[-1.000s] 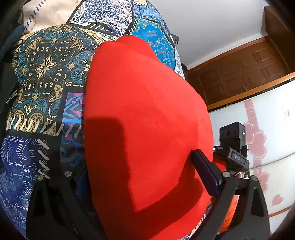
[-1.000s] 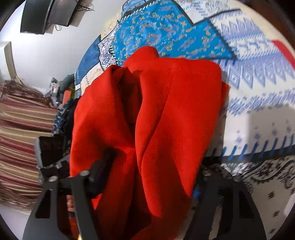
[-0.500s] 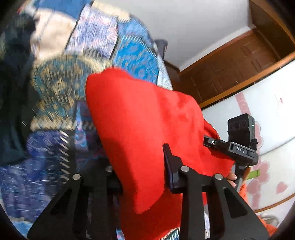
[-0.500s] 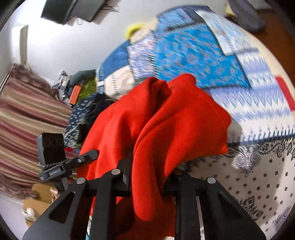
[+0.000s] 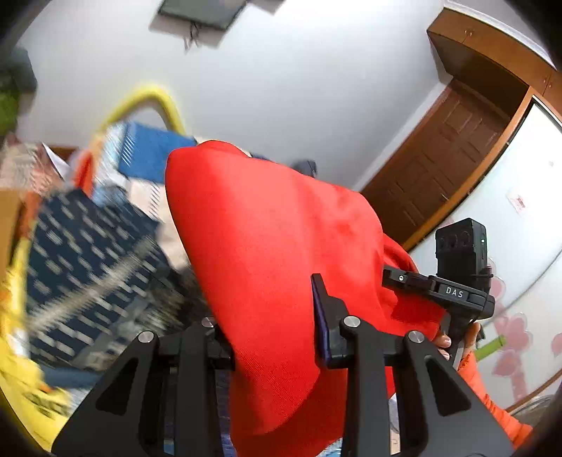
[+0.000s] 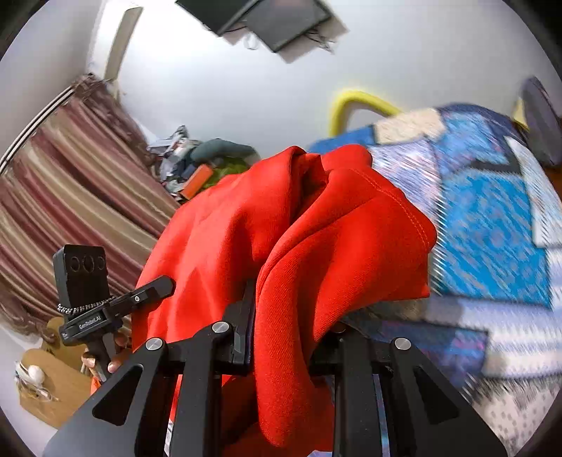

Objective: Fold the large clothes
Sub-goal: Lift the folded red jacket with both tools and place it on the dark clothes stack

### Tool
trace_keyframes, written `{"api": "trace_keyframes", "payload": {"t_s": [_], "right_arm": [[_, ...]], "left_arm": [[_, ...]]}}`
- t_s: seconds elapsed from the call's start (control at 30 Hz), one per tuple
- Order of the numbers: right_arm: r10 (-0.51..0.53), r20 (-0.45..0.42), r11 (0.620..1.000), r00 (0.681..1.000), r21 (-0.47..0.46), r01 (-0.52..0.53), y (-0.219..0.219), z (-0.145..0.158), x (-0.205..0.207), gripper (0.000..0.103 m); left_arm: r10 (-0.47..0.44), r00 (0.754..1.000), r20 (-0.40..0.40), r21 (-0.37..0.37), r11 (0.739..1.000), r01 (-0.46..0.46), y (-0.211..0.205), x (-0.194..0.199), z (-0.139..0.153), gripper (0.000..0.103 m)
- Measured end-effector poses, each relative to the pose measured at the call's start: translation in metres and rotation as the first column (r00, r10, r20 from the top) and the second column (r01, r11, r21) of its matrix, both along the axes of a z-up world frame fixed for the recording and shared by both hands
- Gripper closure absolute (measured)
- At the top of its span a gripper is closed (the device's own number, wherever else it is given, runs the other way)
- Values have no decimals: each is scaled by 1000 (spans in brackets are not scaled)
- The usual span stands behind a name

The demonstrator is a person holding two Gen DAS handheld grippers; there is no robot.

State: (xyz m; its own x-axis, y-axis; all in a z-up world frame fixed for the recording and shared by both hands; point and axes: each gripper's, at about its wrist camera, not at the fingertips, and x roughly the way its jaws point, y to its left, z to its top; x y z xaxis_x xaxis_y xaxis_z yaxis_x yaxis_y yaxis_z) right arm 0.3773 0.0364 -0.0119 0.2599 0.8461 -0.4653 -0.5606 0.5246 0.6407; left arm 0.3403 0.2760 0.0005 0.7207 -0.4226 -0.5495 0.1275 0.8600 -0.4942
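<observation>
Our left gripper (image 5: 270, 316) and right gripper (image 6: 291, 313) both clamp the red garment (image 5: 274, 246), now lifted clear above the bed (image 6: 491, 218) (earlier it lay draped on the quilt).

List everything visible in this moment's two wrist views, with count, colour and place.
garment: 1, red, held up between both claws above the bed
bedspread: 1, blue patchwork, on the bed below the garment
pipe: 1, yellow, curved, at the bed's far end
screen: 1, dark, on the white wall
curtain: 1, maroon striped, beside the bed
door: 1, brown wood, in the corner
left claw: black, shut on the garment
right claw: black, shut on the garment
</observation>
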Motion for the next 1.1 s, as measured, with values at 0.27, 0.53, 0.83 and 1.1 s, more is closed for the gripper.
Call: {"api": "trace_keyframes", "payload": {"t_s": [0.27,0.53,0.83,1.1], "right_arm": [[83,-7,996,997,33,-82,106,-14,31,84],[85,-156,984,984,-144,-108,187,-103,56,82],[35,-81,973,996,-224,-52,140,-119,54,65],[-3,50,947,999,-319,19,127,-82,21,64]], "left_arm": [[129,992,12,78,989,-130,95,11,10,71],[290,934,-210,56,957,-285,190,42,-92,66],[335,926,-176,61,942,-329,200,33,-116,38],[380,911,-159,213,915,-344,164,2,-86,31]]}}
